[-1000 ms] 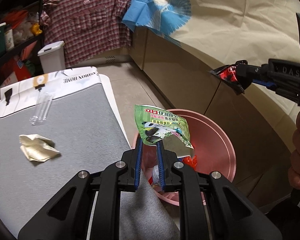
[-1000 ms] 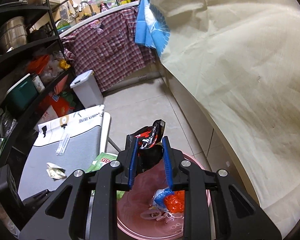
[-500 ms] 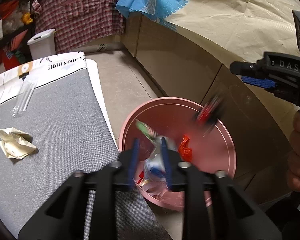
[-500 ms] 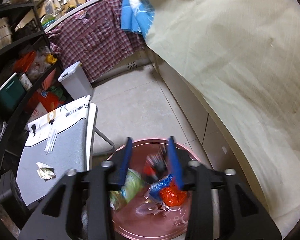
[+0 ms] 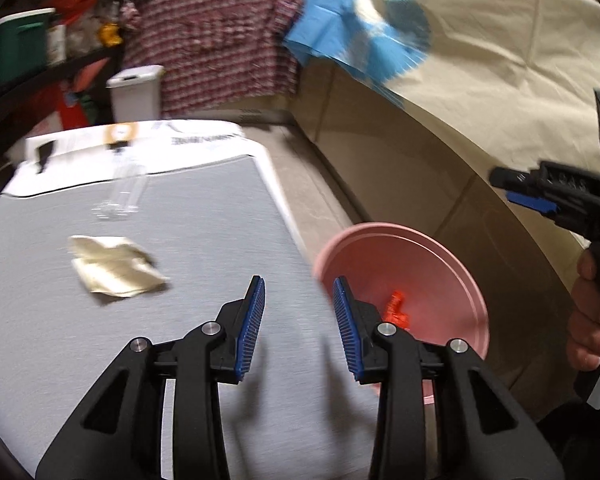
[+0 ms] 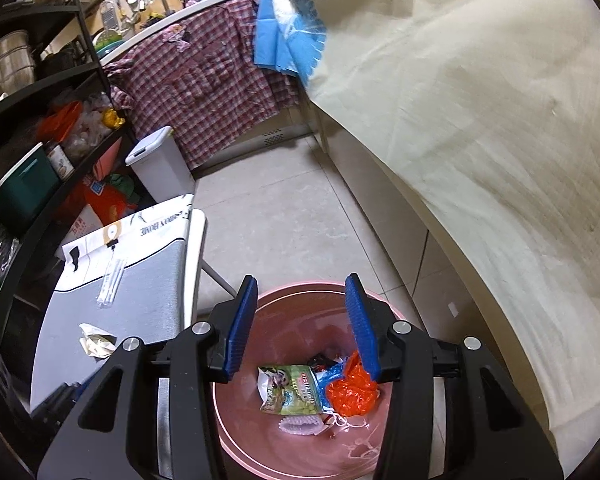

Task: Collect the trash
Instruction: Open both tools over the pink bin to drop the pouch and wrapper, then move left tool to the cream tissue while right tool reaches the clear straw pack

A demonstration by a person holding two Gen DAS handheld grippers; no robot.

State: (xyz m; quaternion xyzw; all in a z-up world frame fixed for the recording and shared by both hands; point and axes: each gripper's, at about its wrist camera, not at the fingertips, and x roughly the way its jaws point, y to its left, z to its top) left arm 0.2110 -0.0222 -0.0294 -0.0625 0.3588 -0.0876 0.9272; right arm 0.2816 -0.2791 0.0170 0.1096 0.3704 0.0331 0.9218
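Note:
My left gripper (image 5: 299, 284) is open and empty, low over the grey table (image 5: 180, 340) beside the pink basin (image 5: 420, 248). A crumpled cream paper (image 5: 114, 270) lies ahead to its left, and a clear plastic sleeve (image 5: 124, 196) lies farther back. My right gripper (image 6: 302, 280) hangs open and empty over the basin (image 6: 252, 432). In the basin lie a green wrapper (image 6: 292, 390), an orange bag (image 6: 350, 392), a dark wrapper (image 6: 320, 360) and other scraps. The right gripper (image 5: 516, 188) also shows in the left wrist view, held by a hand (image 5: 592, 320).
The basin stands on the tiled floor (image 6: 280, 220) between the table's right edge and a counter draped in cream cloth (image 6: 480, 120). A white lidded bin (image 6: 162, 168) stands past the table. Cluttered black shelves (image 6: 40, 120) line the left, and a plaid shirt (image 6: 204, 84) hangs behind.
Both grippers opened and let go of their wrappers, which dropped into the basin. The left gripper then swung left from above the basin to over the table.

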